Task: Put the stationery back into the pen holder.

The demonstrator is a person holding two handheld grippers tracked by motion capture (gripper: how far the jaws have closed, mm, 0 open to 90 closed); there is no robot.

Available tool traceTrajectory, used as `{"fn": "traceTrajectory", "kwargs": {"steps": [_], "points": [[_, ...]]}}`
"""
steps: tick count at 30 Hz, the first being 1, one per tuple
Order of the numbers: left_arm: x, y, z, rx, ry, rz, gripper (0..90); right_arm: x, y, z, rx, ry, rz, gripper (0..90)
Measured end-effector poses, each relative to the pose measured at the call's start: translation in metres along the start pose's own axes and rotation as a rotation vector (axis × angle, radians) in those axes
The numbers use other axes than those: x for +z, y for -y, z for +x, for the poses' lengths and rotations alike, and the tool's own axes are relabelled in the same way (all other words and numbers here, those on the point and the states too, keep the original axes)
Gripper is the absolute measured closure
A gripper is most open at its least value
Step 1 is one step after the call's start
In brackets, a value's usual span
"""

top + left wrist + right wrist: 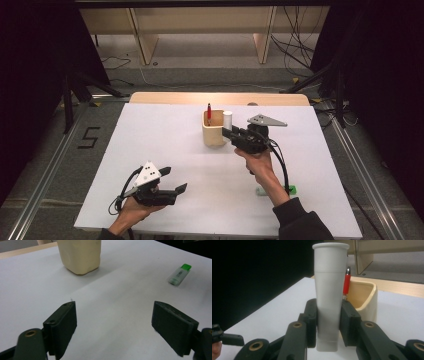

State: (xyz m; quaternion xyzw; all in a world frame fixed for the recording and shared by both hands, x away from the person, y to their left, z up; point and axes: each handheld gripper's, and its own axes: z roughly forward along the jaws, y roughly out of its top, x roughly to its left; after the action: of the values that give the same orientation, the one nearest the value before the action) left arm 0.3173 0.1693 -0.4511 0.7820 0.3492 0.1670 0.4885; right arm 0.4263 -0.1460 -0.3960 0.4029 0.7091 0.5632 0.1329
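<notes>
A white table top point(165, 150) seen from above, with a person's forearms entering from the bottom edge. At lower left of the high view, the left gripper point(176, 181) rests low over the bare table with its jaws spread wide and nothing between them. Just right of centre stands a cream holder point(213, 131) with a red pen point(209, 113) upright inside; its inside is largely hidden. Beside it, the right gripper point(227, 131) clamps a white tube point(227, 119) upright, touching or just beside the holder's right wall; which, cannot be told. In the right gripper view the tube's point(329, 295) lower end sits between the pads. At lower right, a small green-capped stick point(275, 190) lies partly hidden behind the right forearm.
</notes>
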Motion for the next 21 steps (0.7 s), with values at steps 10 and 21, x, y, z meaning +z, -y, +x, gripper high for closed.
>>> {"fn": "traceTrajectory", "kwargs": {"steps": [10,21], "points": [[-0.003,0.002,0.003,-0.007,-0.017,-0.006,19.8,0.025,-0.013,-0.003,0.018,0.035,-0.002,70.5],[-0.005,0.005,0.004,-0.019,-0.021,-0.021,19.7,0.044,-0.029,-0.008,0.021,0.067,-0.002,70.6]]}}
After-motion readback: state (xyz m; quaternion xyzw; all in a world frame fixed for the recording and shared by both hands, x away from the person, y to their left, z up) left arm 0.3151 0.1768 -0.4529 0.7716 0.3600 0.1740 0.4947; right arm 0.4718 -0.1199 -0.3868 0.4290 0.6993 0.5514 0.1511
